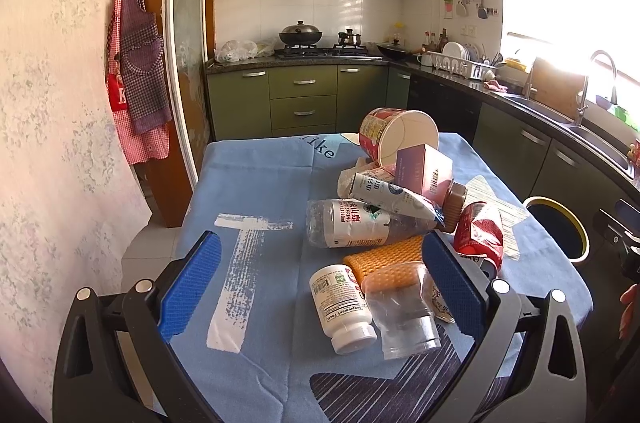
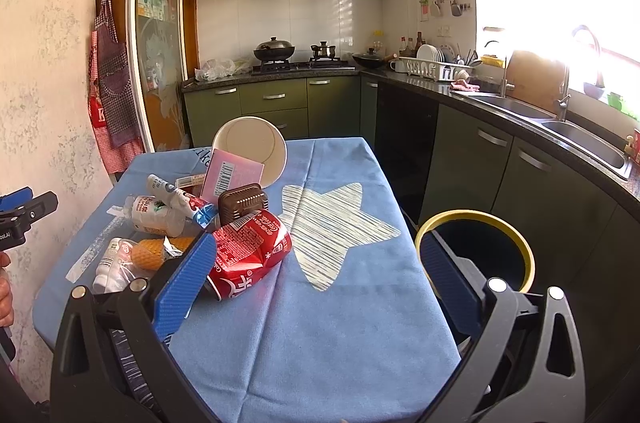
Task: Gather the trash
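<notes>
Both your left tongs and right tongs are wide open, holding nothing. The crushed red soda can lies mid-tabletop, touching the right tongs' left finger.

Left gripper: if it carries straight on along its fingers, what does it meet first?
Probably the white supplement bottle and the crumpled clear plastic cup beside it: both lie between the open fingers of the left gripper, nearest the camera. Which is touched first is unclear.
</notes>
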The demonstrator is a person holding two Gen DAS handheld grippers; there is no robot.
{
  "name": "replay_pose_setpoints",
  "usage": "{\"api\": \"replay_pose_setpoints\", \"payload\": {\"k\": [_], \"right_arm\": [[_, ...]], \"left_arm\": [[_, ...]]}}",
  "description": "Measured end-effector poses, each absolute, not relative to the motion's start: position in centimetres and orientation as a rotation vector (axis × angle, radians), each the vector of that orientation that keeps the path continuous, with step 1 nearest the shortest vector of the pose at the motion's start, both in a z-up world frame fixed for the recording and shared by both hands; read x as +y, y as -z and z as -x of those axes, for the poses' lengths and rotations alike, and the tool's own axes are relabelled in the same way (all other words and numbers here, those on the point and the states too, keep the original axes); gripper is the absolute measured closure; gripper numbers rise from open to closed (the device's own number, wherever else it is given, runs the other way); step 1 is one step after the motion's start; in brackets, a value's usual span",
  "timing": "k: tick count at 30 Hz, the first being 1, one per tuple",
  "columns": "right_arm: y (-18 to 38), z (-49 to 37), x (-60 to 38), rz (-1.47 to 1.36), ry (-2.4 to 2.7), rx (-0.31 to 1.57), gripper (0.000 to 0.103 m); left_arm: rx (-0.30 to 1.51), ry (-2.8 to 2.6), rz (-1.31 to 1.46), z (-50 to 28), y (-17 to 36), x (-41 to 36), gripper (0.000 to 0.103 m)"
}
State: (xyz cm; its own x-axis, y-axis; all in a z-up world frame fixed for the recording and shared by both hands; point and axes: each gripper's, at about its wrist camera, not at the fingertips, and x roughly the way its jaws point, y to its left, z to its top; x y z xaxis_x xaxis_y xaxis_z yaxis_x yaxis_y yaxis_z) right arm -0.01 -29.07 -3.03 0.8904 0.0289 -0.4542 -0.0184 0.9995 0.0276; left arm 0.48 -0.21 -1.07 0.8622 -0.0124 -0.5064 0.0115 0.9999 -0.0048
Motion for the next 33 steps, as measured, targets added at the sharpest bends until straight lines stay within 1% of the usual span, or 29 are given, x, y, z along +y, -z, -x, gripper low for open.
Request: {"api": "replay_pose_setpoints", "payload": {"k": [33], "right_arm": [[3.37,-0.34,-28.87,-0.027,-0.027,0.491,0.006]], "left_arm": [[0.542,0.025,-0.005,-0.68,1.05,-0.53,0.004]]}}
